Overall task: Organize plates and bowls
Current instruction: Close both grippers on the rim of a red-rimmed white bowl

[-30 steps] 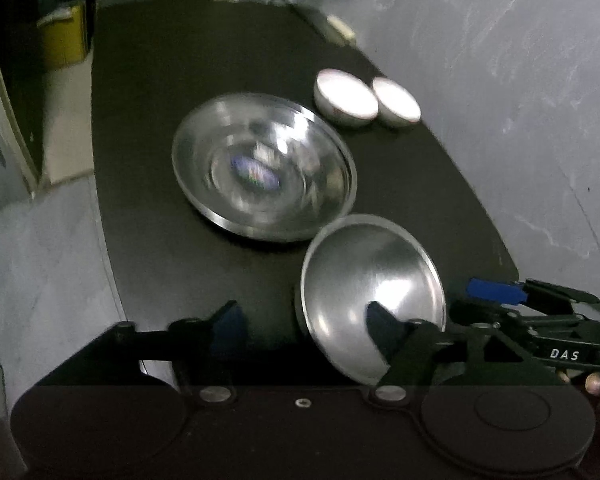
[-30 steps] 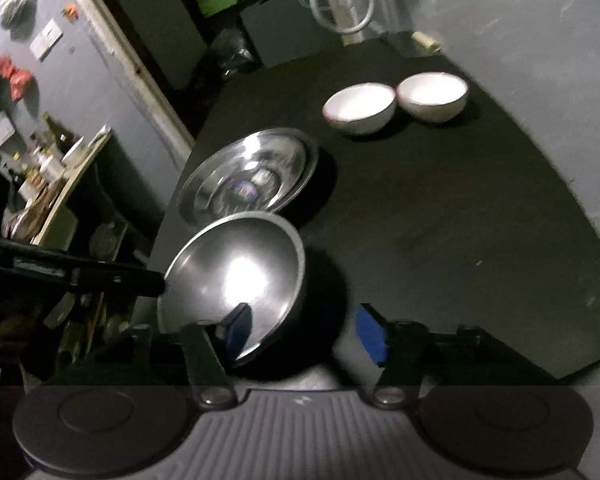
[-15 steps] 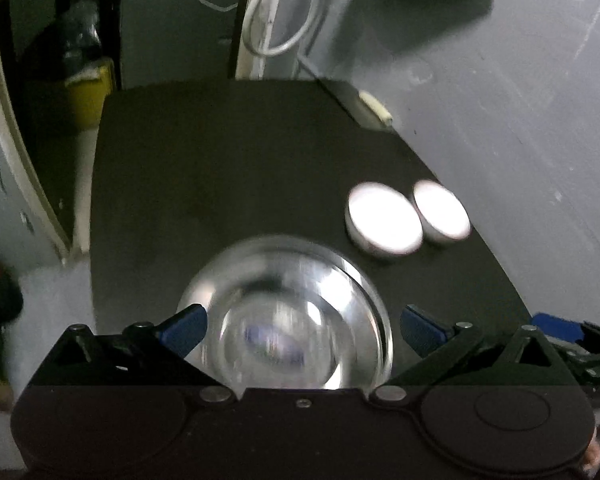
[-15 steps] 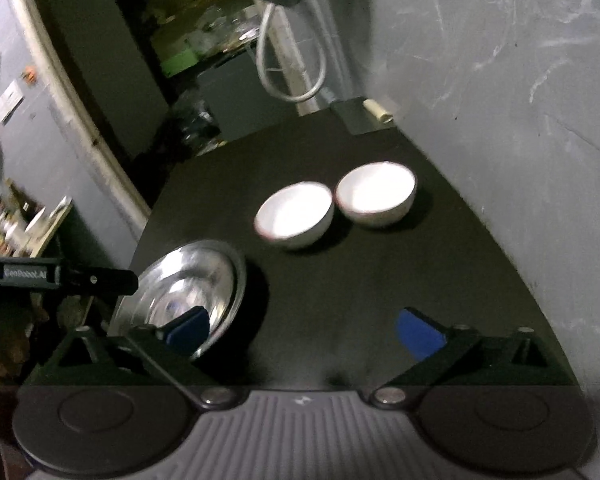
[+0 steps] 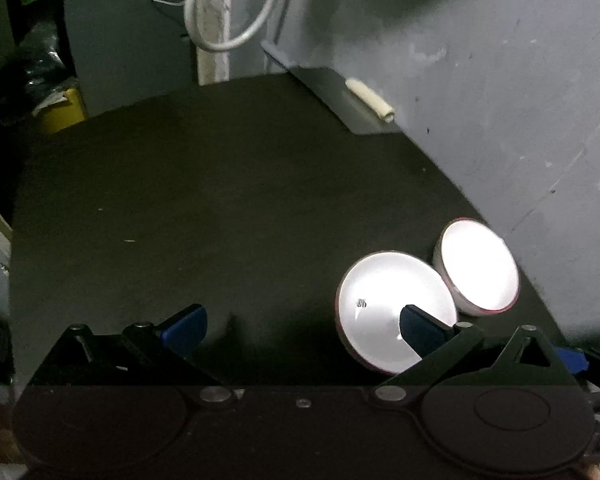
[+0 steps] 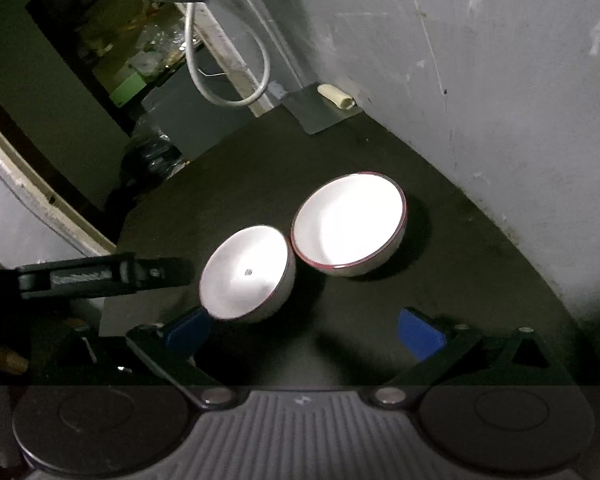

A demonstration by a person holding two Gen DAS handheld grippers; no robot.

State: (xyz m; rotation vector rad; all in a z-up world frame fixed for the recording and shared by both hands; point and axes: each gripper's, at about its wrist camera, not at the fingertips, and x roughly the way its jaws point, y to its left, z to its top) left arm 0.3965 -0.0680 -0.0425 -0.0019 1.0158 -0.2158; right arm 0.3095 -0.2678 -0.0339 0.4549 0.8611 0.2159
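No text, number or brand can be read in full in either view.

1. Label on the side of my left gripper, seen from the right wrist: a pale strip with lettering, too blurred to read.
2. Mark inside the near bowl: a small dark printed patch on the white glaze. It shows in both views, but is too small to tell as letters or a symbol.
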